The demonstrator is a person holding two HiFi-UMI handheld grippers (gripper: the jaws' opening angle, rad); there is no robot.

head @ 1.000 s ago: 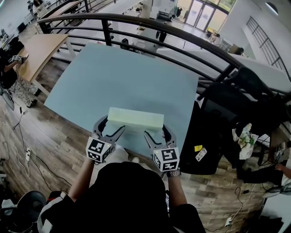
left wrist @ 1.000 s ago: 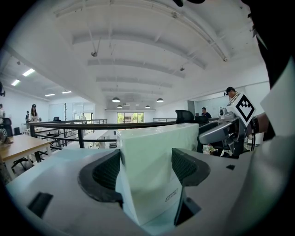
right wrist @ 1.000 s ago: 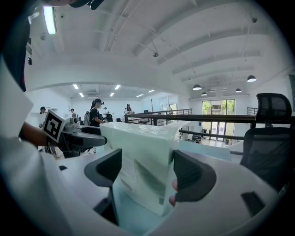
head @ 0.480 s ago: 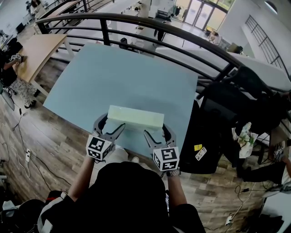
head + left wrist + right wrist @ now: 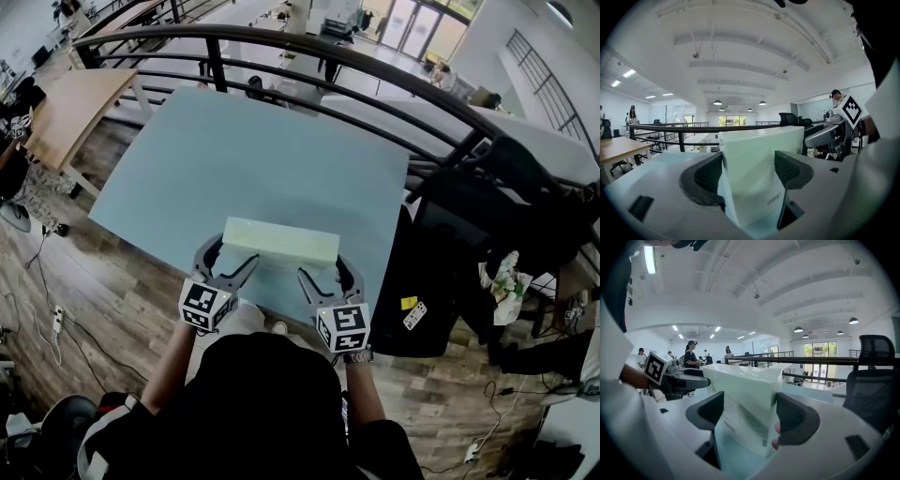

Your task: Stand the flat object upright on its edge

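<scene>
A: What's over on the left?

B: A wooden desk point(image 5: 75, 103) on the plank floor point(image 5: 122, 300), set apart from the pale blue table point(image 5: 234, 159) that fills the middle. A dark railing point(image 5: 281, 42) curves round the table's far side.

A: And the left gripper?

B: The left gripper point(image 5: 232, 255) reaches in over the table's near edge, with its marker cube point(image 5: 204, 307) facing up. Its own view shows the jaws narrowed onto the left end of the box point(image 5: 281, 242) — both dark pads sit against it, with no gap that I can see.

A: Where does the box sit?

B: Near the front edge of the table, with its long side running left to right in front of the person. It is pale green with a glossy skin, and there is a small printed label on one face. In both gripper views it rises well above the pads. I can't tell whether its underside is fully down on the table.

A: The right gripper?

B: The right gripper point(image 5: 321, 270) mirrors the other at the box's right end — its jaws are closed in on the box with the pads against it, and its cube faces up too.

A: Further right?

B: A black office chair point(image 5: 469, 225) just past the table's right edge
</scene>
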